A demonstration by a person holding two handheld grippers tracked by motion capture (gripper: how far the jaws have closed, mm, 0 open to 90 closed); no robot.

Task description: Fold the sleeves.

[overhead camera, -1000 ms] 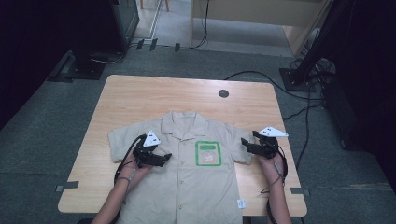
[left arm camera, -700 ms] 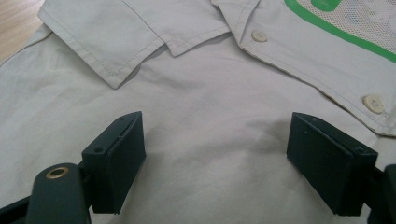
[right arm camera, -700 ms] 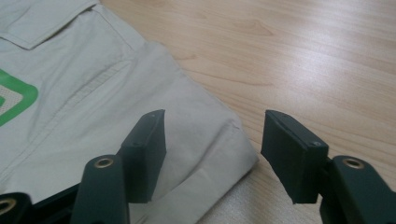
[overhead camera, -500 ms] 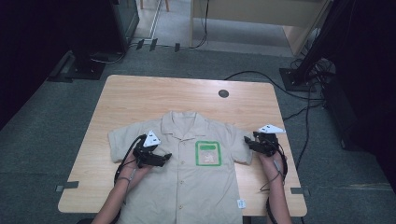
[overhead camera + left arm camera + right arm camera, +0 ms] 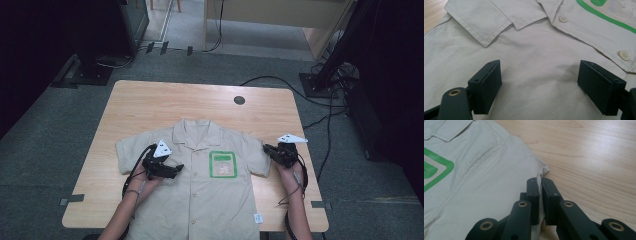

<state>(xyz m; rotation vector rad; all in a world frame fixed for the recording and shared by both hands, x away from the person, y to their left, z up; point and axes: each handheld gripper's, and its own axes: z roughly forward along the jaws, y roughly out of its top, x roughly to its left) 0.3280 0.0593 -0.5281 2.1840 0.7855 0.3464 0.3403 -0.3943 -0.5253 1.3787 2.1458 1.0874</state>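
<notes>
A beige short-sleeved shirt (image 5: 200, 190) with a green-framed chest patch (image 5: 222, 164) lies flat, front up, on the wooden table (image 5: 150, 107). My left gripper (image 5: 172, 170) rests on the shirt's chest below the collar, its jaws wide open with flat cloth (image 5: 536, 72) between them and nothing pinched. My right gripper (image 5: 267, 150) is at the hem of the sleeve (image 5: 541, 173) on the table's right side. Its jaws have just been closing and now pinch the sleeve's edge, which bunches up between the pads.
A round dark cable grommet (image 5: 239, 100) sits in the table's far right part. Bare wood runs behind the shirt and to its right (image 5: 594, 157). Cables (image 5: 320, 120) and dark stands lie on the floor around the table.
The right gripper's jaws have come together on the sleeve edge. Neither hand has shifted, and the left gripper stays as it was.
</notes>
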